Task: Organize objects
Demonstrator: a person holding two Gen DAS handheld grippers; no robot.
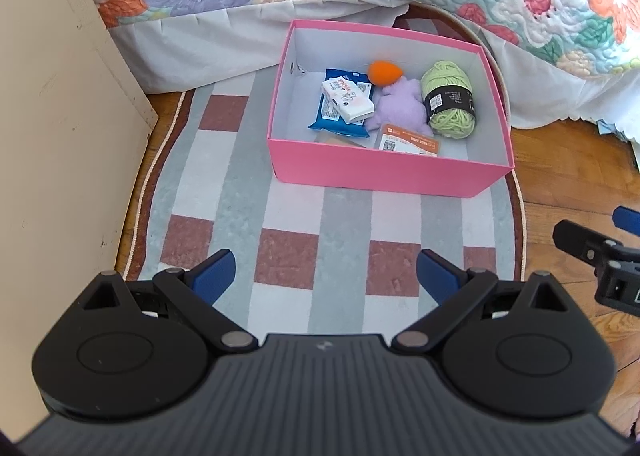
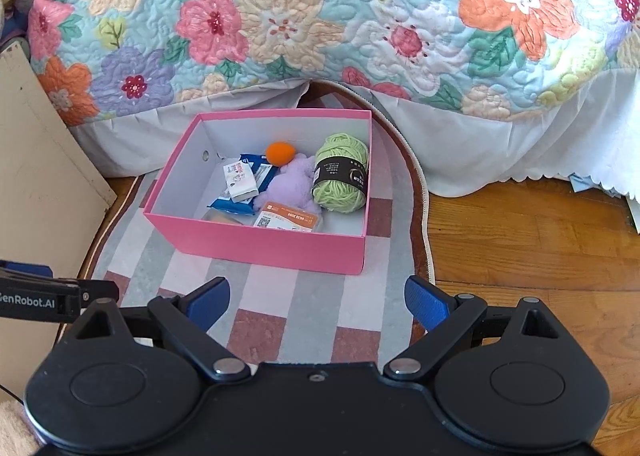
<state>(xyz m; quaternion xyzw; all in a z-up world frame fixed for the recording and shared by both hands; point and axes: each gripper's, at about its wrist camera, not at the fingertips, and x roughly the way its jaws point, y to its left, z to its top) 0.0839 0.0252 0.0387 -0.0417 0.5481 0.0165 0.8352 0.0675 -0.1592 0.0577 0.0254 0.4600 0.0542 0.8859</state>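
Observation:
A pink box [image 1: 384, 172] [image 2: 264, 246] stands on a checked rug beside the bed. Inside lie a green yarn ball [image 1: 450, 98] [image 2: 341, 172], a purple plush toy [image 1: 398, 106] [image 2: 290, 184], an orange egg-shaped sponge [image 1: 384, 72] [image 2: 280, 152], a white tissue pack [image 1: 348, 98] [image 2: 240, 180] on a blue packet [image 1: 332, 116] [image 2: 236, 204], and an orange-labelled card pack [image 1: 408, 140] [image 2: 288, 218]. My left gripper [image 1: 324, 276] is open and empty, above the rug in front of the box. My right gripper [image 2: 318, 302] is open and empty too, in front of the box.
The checked rug [image 1: 280, 224] [image 2: 280, 320] lies on a wooden floor [image 2: 520, 240]. A floral quilt [image 2: 320, 16] hangs over the bed behind the box. A beige board [image 1: 52, 136] stands at the left. The right gripper's finger shows at the left wrist view's right edge [image 1: 592, 248].

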